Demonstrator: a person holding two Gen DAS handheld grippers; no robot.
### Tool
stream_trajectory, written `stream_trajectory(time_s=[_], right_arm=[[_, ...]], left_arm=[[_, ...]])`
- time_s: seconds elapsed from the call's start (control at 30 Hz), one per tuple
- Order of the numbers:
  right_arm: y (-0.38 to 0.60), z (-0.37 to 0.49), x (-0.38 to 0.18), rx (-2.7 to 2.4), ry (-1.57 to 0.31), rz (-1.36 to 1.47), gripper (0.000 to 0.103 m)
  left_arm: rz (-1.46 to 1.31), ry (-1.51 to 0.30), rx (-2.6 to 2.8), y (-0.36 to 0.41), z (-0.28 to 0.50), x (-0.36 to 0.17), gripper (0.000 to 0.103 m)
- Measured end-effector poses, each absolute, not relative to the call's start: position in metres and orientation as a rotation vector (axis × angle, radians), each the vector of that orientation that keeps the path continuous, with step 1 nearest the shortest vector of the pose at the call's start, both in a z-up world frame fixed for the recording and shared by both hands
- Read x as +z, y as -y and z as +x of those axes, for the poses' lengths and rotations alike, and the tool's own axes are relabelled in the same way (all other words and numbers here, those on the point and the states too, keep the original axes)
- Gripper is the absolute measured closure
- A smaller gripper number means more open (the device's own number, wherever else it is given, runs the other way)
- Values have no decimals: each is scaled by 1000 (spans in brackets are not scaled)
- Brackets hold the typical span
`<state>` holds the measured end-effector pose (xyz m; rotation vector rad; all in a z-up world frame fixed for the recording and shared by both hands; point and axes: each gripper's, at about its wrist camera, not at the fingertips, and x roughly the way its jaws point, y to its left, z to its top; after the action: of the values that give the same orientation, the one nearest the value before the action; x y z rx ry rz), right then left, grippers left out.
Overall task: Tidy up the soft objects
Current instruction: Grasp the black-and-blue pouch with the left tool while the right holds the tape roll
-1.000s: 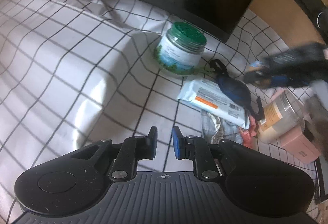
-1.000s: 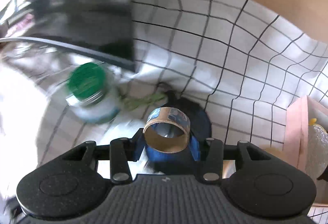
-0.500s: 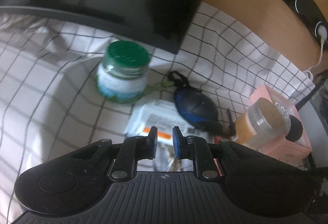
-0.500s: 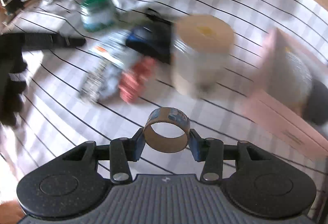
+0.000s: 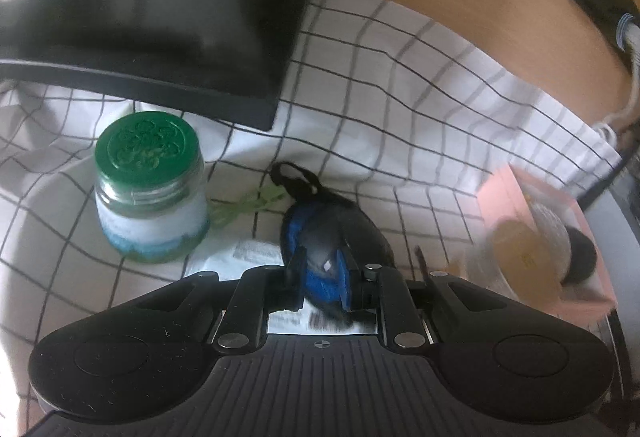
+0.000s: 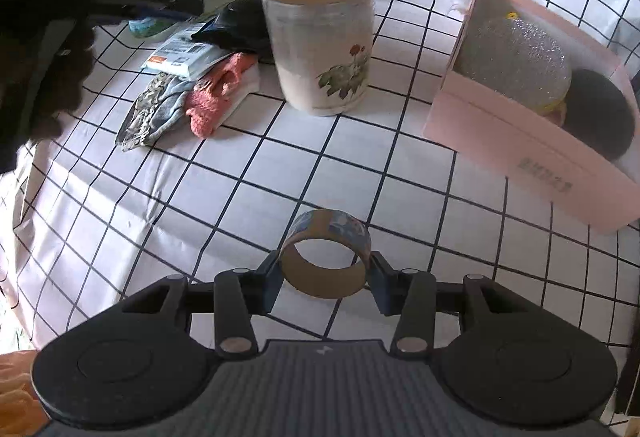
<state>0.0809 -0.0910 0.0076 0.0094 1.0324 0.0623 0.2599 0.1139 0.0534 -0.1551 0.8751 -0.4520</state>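
Since the earlier frame, the left gripper (image 5: 320, 283) has shifted from open cloth to directly over the black-and-blue pouch (image 5: 332, 233), and the right gripper (image 6: 324, 279) has descended toward the checked cloth (image 6: 224, 197). Left fingers are pressed nearly together, with nothing pinched. Right fingers pinch a tape roll (image 6: 325, 252), its bore facing the camera. The pink box (image 6: 532, 157) contains a glittery ball (image 6: 516, 61) and a dark ball (image 6: 596, 113). The pouch lies beside the green-lidded jar (image 5: 150, 185), its long axis running away from the left camera.
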Motion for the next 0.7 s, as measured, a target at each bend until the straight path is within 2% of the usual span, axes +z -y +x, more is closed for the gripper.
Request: stream_trajectory(time_s=[0.1, 0.23, 0.37, 0.47, 0.57, 0.7], right_arm=[[90, 79, 16, 77, -1000, 22, 58], [90, 89, 63, 138, -885, 34, 58], [89, 135, 132, 235, -825, 91, 58], [83, 192, 163, 240, -878, 97, 58], [69, 258, 161, 195, -974, 22, 58], [55, 328, 116, 123, -1155, -13, 58]], left_arm=[[-196, -898, -414, -117, 271, 49, 85], [-229, -925, -406, -129, 279, 38, 85], [-317, -973, -416, -142, 285, 26, 85], [-347, -969, -404, -149, 286, 23, 85], [-372, -955, -386, -153, 289, 23, 85], [-440, -952, -368, -160, 292, 16, 85]])
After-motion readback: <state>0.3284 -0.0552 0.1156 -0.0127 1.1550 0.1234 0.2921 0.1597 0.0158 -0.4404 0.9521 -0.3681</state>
